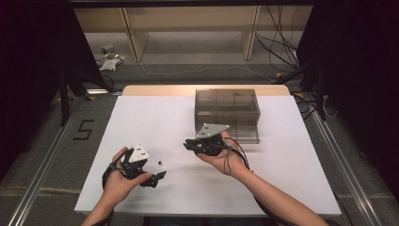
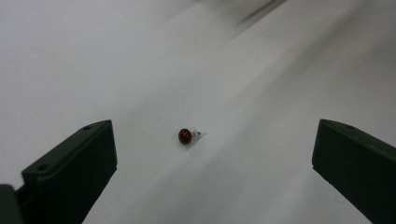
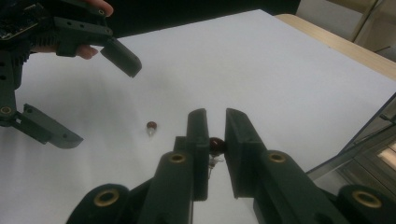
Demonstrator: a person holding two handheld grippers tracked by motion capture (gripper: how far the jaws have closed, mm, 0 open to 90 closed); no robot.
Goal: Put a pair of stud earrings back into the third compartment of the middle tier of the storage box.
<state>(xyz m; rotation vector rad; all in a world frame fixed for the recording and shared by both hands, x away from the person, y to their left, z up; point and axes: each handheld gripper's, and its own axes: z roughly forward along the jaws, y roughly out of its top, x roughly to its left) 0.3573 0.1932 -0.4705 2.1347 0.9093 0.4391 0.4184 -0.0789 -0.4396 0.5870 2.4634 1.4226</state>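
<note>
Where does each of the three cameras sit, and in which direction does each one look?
High view: above the person's side, looking forward and down on the white table and smoky box; both forearms, left gripper and right gripper show.
Left gripper view: rides the left gripper, looking between its wide-apart jaws at a loose red bead.
Right gripper view: rides the right gripper, jaws closed on a held red bead; the left gripper shows farther off.
Shared: the loose red bead lies in both gripper views.
</note>
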